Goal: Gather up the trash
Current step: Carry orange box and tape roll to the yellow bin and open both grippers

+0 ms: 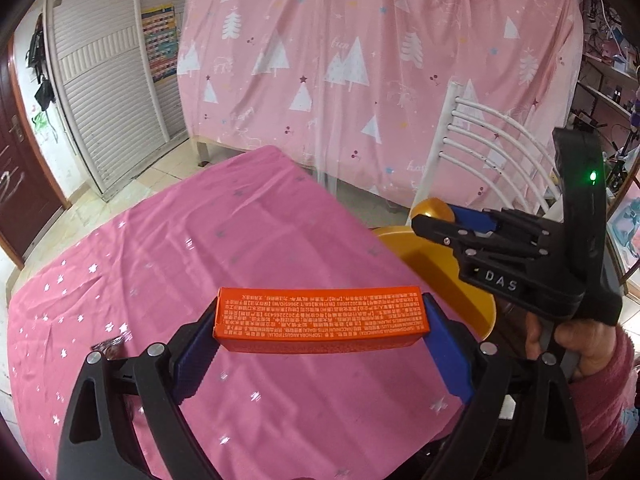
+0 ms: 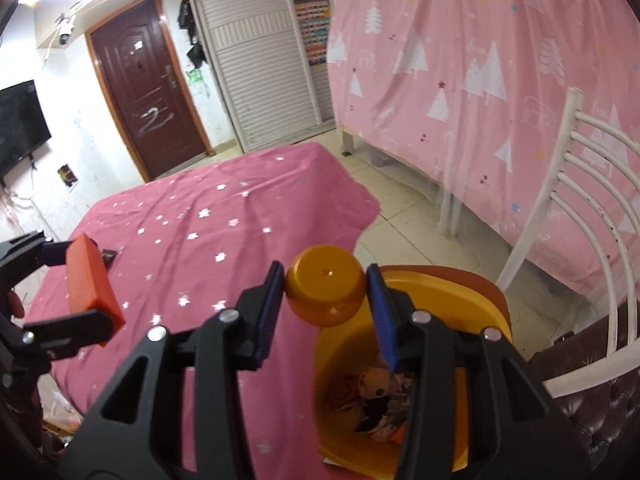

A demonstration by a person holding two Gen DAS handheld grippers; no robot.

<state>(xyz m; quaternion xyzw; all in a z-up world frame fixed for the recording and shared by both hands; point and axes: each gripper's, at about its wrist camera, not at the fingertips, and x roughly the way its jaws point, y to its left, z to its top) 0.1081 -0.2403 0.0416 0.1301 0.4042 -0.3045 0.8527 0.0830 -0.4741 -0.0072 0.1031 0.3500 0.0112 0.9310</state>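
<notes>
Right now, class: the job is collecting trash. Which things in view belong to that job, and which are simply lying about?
Part of the job:
- orange box, held in the left gripper
- yellow cup, held in the right gripper
- yellow bin, trash inside
- small dark scrap on the tablecloth

Lying about:
- pink tablecloth
- white chair
- pink curtain

Two grippers: the left gripper [image 1: 322,326] and the right gripper [image 2: 326,294]. One orange box [image 1: 320,312], one yellow cup [image 2: 326,296], one yellow bin [image 2: 448,300] at the near right with several scraps inside, too jumbled to count. One pink starred tablecloth [image 1: 200,240], one small dark wrapper [image 1: 112,346] on it at the left, one white chair [image 2: 580,200] at the right, one dark door [image 2: 144,88] far off.
</notes>
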